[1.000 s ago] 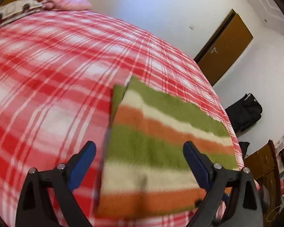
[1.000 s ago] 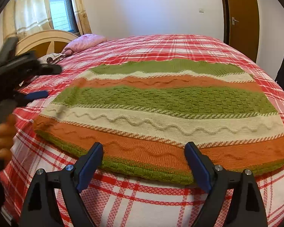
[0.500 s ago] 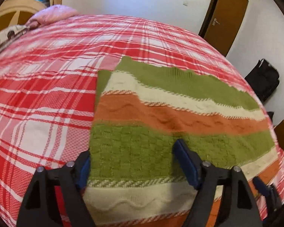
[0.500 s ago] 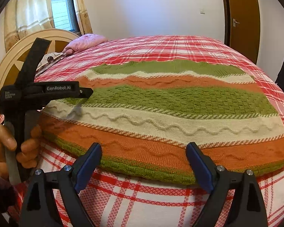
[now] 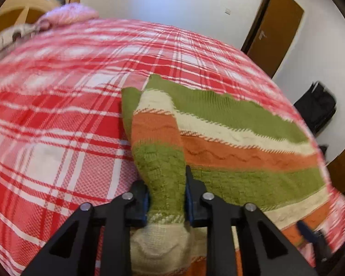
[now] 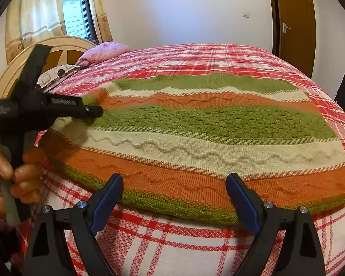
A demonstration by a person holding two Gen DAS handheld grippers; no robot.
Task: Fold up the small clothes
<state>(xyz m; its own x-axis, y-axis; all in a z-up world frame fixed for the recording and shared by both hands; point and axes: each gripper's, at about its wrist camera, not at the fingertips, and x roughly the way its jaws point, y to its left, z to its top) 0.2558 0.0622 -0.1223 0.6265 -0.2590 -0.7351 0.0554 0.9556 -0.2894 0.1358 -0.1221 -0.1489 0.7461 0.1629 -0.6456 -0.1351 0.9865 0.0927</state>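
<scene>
A knitted garment with green, orange and cream stripes (image 6: 207,124) lies flat on the red plaid bed; it also shows in the left wrist view (image 5: 241,151). My left gripper (image 5: 166,197) is shut on the garment's left edge, and a pinched ridge of knit rises between its jaws. From the right wrist view the left gripper (image 6: 89,112) sits at the garment's left side, held by a hand. My right gripper (image 6: 174,200) is open and empty, just above the garment's near hem.
The red plaid bedspread (image 6: 195,248) covers the whole bed. A pink pillow (image 6: 103,50) and a wooden headboard (image 6: 64,43) are at the far left. A brown door (image 6: 294,23) and a dark bag (image 5: 315,108) stand to the right.
My left gripper moved onto the garment's left edge and closed on it, bunching the knit up. My right gripper stayed open at the near hem.
</scene>
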